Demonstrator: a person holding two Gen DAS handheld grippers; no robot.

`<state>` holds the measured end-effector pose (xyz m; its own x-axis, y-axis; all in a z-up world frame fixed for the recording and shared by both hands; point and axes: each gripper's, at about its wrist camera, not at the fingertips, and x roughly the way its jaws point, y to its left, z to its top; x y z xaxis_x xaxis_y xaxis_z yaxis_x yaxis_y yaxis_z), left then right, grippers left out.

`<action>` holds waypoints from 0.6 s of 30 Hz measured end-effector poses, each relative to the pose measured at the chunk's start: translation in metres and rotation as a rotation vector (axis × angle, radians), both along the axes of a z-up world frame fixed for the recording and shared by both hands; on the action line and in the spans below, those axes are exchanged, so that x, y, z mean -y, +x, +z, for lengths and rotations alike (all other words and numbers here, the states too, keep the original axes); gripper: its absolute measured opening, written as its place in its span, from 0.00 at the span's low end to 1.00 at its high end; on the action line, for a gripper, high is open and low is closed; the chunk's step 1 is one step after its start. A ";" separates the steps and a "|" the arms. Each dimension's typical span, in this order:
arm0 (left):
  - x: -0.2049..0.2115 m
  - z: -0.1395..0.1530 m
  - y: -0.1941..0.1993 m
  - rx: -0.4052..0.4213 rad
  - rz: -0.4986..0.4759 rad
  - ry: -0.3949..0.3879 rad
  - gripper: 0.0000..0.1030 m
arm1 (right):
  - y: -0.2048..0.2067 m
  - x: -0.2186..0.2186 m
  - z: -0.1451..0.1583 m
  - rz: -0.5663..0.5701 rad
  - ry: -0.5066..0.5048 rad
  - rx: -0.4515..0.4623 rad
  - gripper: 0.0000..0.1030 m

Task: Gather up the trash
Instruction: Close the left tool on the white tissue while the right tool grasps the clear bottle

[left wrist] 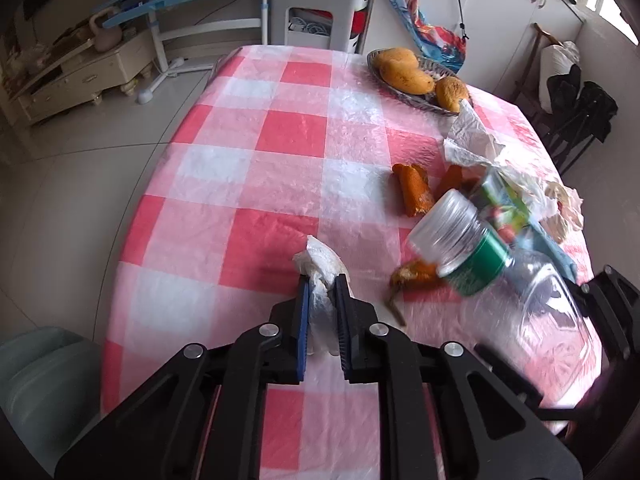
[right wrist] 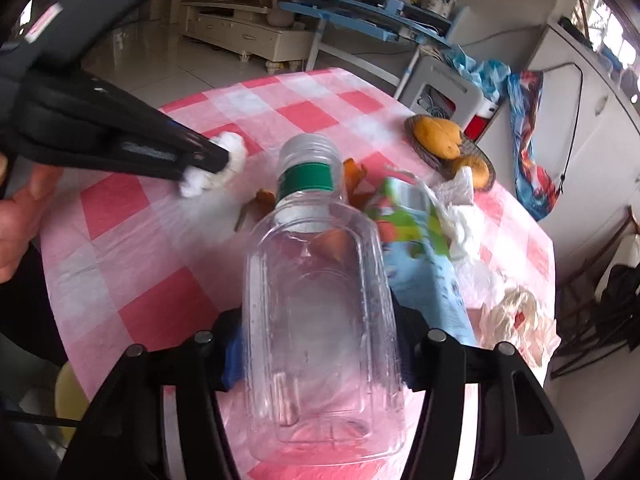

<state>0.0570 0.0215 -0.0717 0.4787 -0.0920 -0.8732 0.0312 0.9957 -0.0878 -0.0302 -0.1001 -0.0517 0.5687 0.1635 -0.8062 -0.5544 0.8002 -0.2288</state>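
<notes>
My left gripper [left wrist: 323, 280] is shut on a crumpled white tissue [left wrist: 320, 258] just above the pink checked tablecloth [left wrist: 248, 184]. In the right wrist view the same gripper [right wrist: 216, 160] shows at the upper left, with the tissue [right wrist: 234, 160] in its tips. My right gripper [right wrist: 320, 340] is shut on a clear plastic bottle [right wrist: 316, 280] with a green neck band, cap end pointing away from me. The bottle [left wrist: 472, 248] hangs to the right of the left gripper. Under and behind it lie orange peel pieces [left wrist: 414, 190], white crumpled paper [left wrist: 468, 140] and a green printed wrapper [left wrist: 504, 204].
A basket of mangoes [left wrist: 412, 72] stands at the table's far right. A blue packet [right wrist: 436, 284] and a clear plastic bag [right wrist: 516, 320] lie near the right edge. A pale bin [left wrist: 40, 380] stands on the floor at the lower left. A person's hand [right wrist: 16, 216] holds the left gripper.
</notes>
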 end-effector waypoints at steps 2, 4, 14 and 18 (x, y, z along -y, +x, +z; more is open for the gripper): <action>-0.006 0.003 -0.006 -0.003 -0.007 -0.013 0.12 | -0.003 0.004 0.003 0.004 0.022 -0.008 0.54; -0.011 0.005 -0.012 -0.006 -0.017 -0.013 0.12 | -0.006 0.006 0.008 0.016 0.058 -0.015 0.54; -0.008 -0.004 -0.022 -0.055 -0.060 0.039 0.12 | -0.022 -0.018 -0.007 0.099 0.004 -0.055 0.56; -0.006 -0.006 -0.021 -0.064 -0.060 0.049 0.20 | -0.023 -0.019 -0.008 0.100 -0.010 -0.044 0.59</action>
